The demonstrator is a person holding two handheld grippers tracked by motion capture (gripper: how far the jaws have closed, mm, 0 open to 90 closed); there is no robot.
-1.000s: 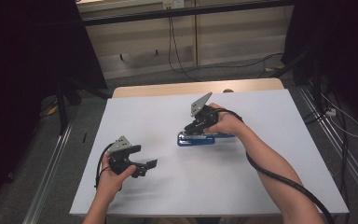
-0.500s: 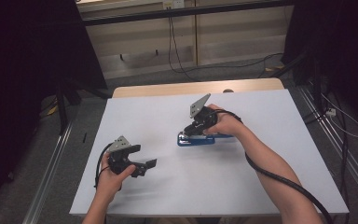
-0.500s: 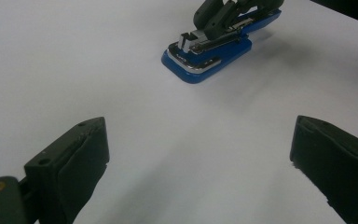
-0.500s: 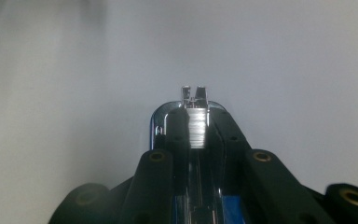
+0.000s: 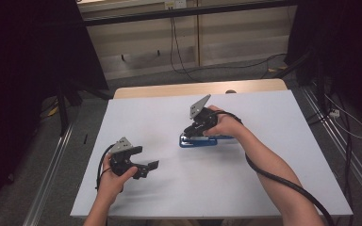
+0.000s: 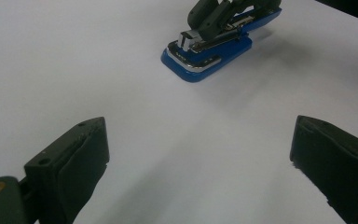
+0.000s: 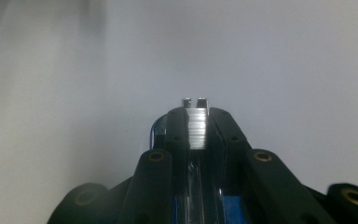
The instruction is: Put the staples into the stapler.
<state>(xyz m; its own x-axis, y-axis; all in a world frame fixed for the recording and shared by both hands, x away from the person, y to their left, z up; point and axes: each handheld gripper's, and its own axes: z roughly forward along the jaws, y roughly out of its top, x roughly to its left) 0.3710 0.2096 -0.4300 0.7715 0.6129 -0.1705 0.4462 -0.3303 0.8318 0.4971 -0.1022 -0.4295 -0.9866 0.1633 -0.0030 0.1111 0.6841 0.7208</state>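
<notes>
My left gripper (image 5: 150, 168) sits low, well apart from the stapler (image 5: 199, 140) on its near-left side, jaws spread wide with nothing between them, pointed toward the stapler. My left hand (image 5: 113, 174) wraps its body, forearm coming up from the near edge. My right gripper (image 7: 196, 122) is on top of the stapler, jaws pinched on its metal strip. My right hand (image 5: 226, 126) grips it, forearm angled back right.
</notes>
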